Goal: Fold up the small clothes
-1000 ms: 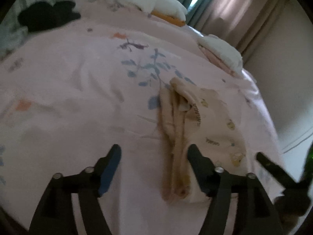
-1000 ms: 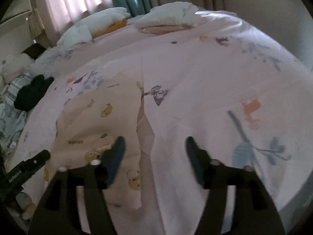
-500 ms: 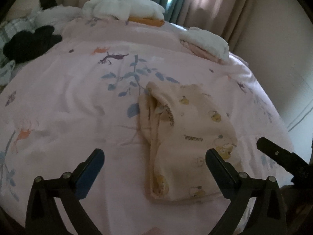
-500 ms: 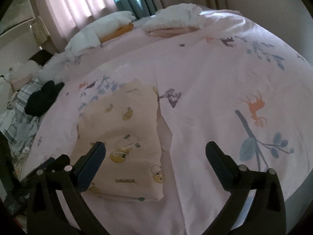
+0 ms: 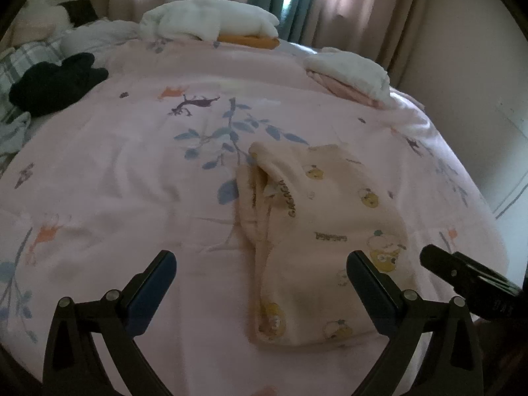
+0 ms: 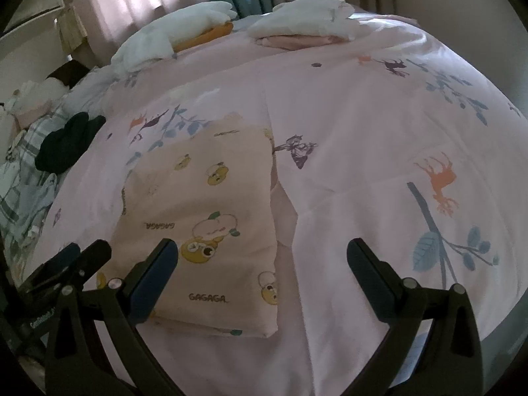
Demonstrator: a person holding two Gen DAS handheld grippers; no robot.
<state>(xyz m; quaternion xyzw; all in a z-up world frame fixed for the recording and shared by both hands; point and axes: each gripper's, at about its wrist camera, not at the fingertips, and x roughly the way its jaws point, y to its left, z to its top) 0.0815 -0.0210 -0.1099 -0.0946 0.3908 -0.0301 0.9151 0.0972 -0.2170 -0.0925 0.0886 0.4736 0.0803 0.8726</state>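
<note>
Since the earlier frames: both pairs of jaws have just been opening, from part-way to full spread, and both views have drawn back, so the garment sits smaller and more complete in each.

Item: small folded garment of pale peach cotton, printed with yellow cartoon bears and the word GAGAGA (image 5: 316,231) (image 6: 211,217). Location: flat on the pink duvet with leaf and animal print (image 5: 115,171) (image 6: 363,132) covering the bed.

Left gripper (image 5: 260,270): jaws at full spread, nothing between the pads. Garment lies ahead, in the lower centre to lower right of its frame; the bunched, layered edge runs up the middle, roughly along the pointing line.

Right gripper (image 6: 262,257): jaws at full spread, holding nothing. Garment lies ahead in the lower left and centre of its frame; its straight right-hand edge runs up the frame between the jaws.

Long axis: from the near hem away toward the white pillows (image 5: 211,26) at top of frame.

Judgement: both grippers look about equally near, one at each long side, so either can take its own edge.
</note>
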